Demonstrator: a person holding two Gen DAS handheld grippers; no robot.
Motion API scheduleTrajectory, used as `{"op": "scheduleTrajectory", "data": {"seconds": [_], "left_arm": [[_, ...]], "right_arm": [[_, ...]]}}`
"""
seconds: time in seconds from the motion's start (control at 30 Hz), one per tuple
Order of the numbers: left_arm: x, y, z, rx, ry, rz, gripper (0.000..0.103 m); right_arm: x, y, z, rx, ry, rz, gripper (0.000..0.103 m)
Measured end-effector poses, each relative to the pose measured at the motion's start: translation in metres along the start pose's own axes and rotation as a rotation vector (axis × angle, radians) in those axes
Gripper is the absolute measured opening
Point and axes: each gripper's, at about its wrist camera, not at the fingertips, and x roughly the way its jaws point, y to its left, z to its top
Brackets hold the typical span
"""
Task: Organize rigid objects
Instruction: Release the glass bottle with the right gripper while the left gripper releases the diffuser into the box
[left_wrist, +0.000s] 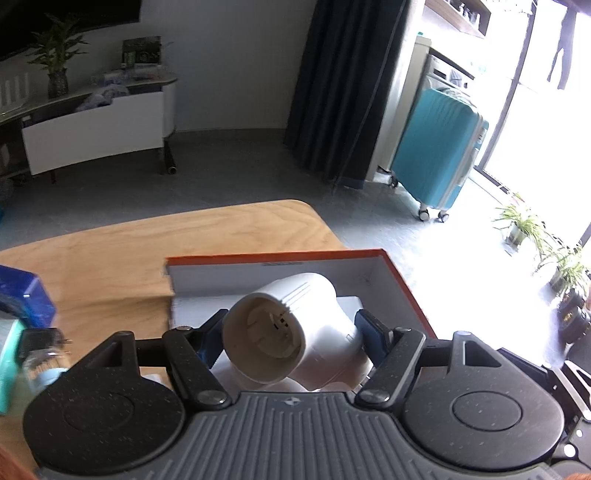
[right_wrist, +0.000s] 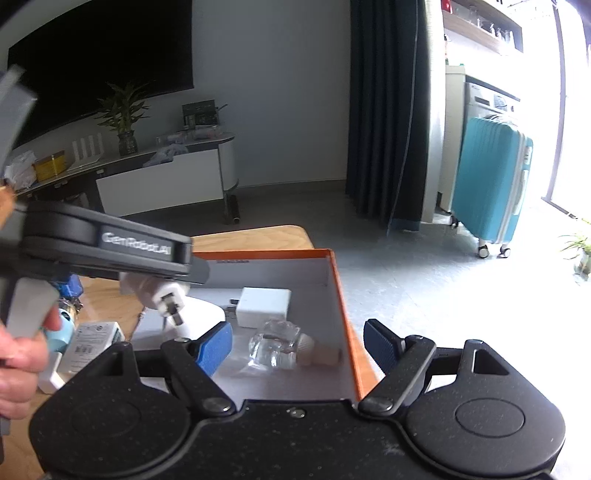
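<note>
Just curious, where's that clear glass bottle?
The bottle lies on its side inside the orange box, near its right wall, just in front of a white adapter.

Daylight flooded in from the glass door just right of the teal suitcase, and it blew out to pure white in both views. The floor beside the suitcase glared; the wall left of the dark curtain stayed dim and grey. Fisheye distortion bowed the TV cabinet and the table edge. In the right wrist view the left gripper was smeared by motion blur, like the hand holding it.
</note>
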Motion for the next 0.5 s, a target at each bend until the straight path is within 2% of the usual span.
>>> {"op": "scheduleTrajectory", "data": {"seconds": [0.13,0.2,0.23,0.33,0.5], "left_arm": [[0.009,-0.011,0.003,0.015,0.007,-0.052,0.074],[0.01,-0.014,0.005,0.003,0.01,-0.073,0.081],[0.01,-0.015,0.005,0.005,0.006,-0.066,0.085],[0.002,-0.012,0.004,0.012,-0.005,-0.058,0.085],[-0.019,0.006,0.0,-0.017,-0.012,0.005,0.086]], "right_arm": [[-0.006,-0.004,0.0,0.007,-0.006,-0.009,0.093],[-0.009,-0.004,-0.001,0.0,-0.011,-0.015,0.093],[-0.01,-0.004,-0.001,-0.007,-0.011,-0.015,0.093],[-0.016,-0.002,-0.001,-0.017,-0.02,-0.008,0.094],[-0.026,0.006,-0.001,-0.025,-0.031,0.014,0.094]]}}
